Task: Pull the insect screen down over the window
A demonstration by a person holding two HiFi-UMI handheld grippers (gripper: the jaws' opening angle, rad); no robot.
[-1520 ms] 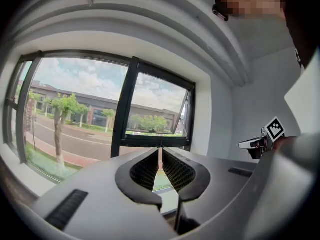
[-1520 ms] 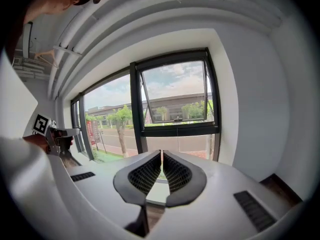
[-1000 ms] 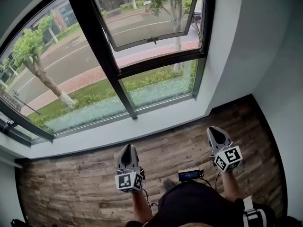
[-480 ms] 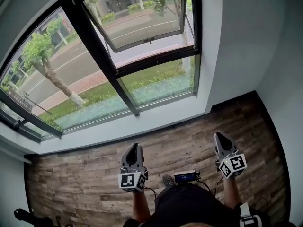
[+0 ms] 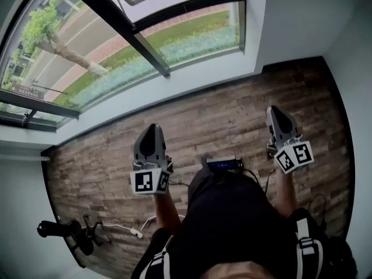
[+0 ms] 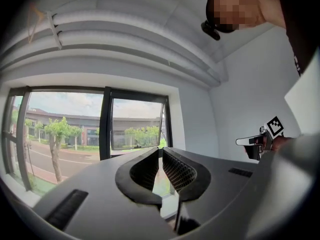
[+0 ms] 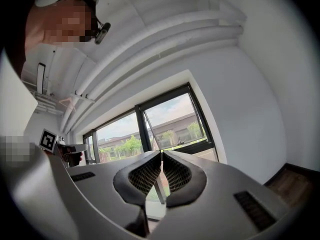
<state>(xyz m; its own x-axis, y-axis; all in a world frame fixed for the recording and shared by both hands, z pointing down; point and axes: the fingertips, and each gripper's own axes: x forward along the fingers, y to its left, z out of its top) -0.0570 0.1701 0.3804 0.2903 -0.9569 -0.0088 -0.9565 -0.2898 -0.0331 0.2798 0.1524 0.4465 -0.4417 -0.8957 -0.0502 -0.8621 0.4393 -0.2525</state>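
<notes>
- Since the earlier frames the window (image 5: pixel 116 45) has slid towards the top edge of the head view. More of the floor and of the person's black top now shows, and a black stand has come into view at lower left.
- That window fills the upper left of the head view, with black frame bars, a street, trees and a grass strip behind the glass. It lies ahead of both grippers and well apart from them. The insect screen cannot be made out in any view.
- A wood-plank floor (image 5: pixel 232 115) runs from the white sill (image 5: pixel 174 92) back to the person.
- A white wall (image 5: pixel 302 16) closes the right side.
- The left gripper (image 5: pixel 150 128) is held out level towards the window, its marker cube (image 5: pixel 150 181) facing up. Its fingers (image 6: pixel 177 171) are drawn together at the tips with only a thin slit between them, and nothing sits there.
- The right gripper (image 5: pixel 276 111) points the same way, farther right and well apart from the left one. Its fingers (image 7: pixel 145 176) are pressed together at the tips and are empty.
- The black stand (image 5: pixel 64 231) lies on the floor at lower left.
- A white cable (image 5: pixel 131 230) trails just beside it.
- A small device with a lit screen (image 5: pixel 222 165) sits between the grippers, close to the person's body.
</notes>
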